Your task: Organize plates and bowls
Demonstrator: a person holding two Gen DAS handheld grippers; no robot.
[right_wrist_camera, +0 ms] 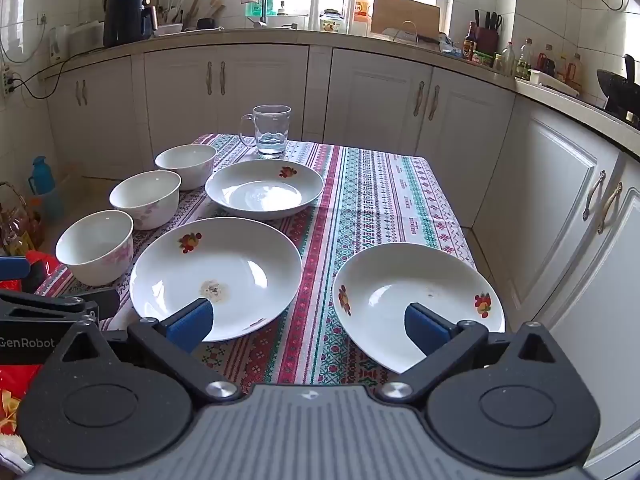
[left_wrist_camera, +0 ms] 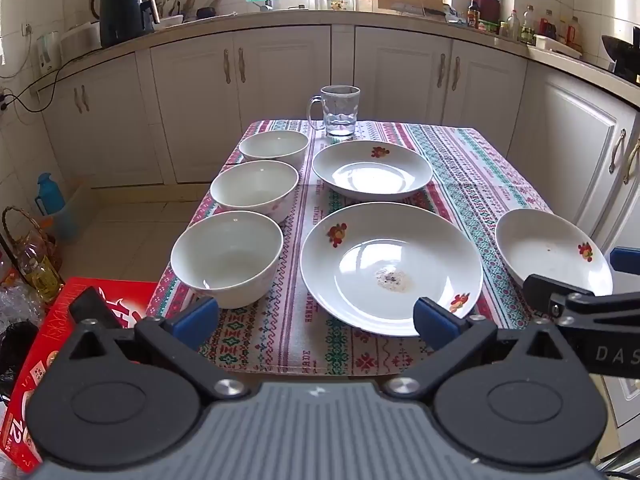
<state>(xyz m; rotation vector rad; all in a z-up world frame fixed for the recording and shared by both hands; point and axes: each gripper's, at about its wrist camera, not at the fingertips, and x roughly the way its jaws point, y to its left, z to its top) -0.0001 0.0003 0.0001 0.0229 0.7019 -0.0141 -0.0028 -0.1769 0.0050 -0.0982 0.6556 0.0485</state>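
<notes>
Three white bowls stand in a row on the table's left side: near (left_wrist_camera: 227,258) (right_wrist_camera: 95,246), middle (left_wrist_camera: 255,189) (right_wrist_camera: 145,197) and far (left_wrist_camera: 274,149) (right_wrist_camera: 185,164). Three white flower-printed plates lie to their right: a large near one (left_wrist_camera: 390,273) (right_wrist_camera: 216,276), a far one (left_wrist_camera: 372,169) (right_wrist_camera: 264,189) and one at the near right corner (left_wrist_camera: 552,252) (right_wrist_camera: 418,302). My left gripper (left_wrist_camera: 316,322) is open and empty at the table's near edge. My right gripper (right_wrist_camera: 308,326) is open and empty, between the near plate and the corner plate.
A glass mug (left_wrist_camera: 339,111) (right_wrist_camera: 271,131) stands at the far edge of the patterned tablecloth (left_wrist_camera: 460,168). A red box (left_wrist_camera: 60,344) sits left of the table. White cabinets (right_wrist_camera: 560,200) run behind and along the right. Bottles and a basket (left_wrist_camera: 28,248) stand on the floor at left.
</notes>
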